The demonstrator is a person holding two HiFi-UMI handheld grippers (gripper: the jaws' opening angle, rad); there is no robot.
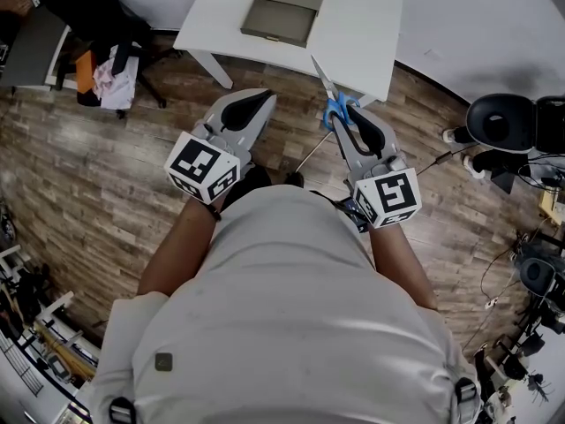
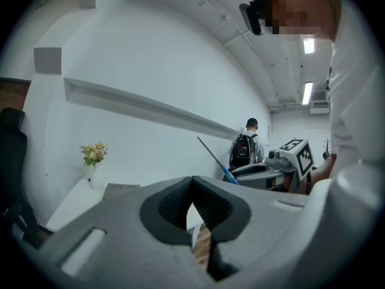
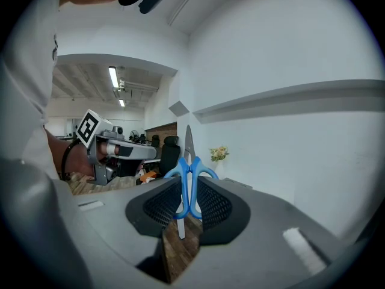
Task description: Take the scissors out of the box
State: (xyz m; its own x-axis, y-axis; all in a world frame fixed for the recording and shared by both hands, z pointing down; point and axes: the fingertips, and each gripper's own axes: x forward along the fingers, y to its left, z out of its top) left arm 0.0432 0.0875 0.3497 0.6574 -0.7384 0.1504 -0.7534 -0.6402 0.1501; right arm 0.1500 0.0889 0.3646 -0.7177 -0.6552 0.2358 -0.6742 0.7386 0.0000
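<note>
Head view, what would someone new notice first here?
The blue-handled scissors stand out, clamped in the right claw, the blade sticking out toward the white table. Farther back on that table sits the grey box. The left claw hangs shut and empty alongside.
</note>
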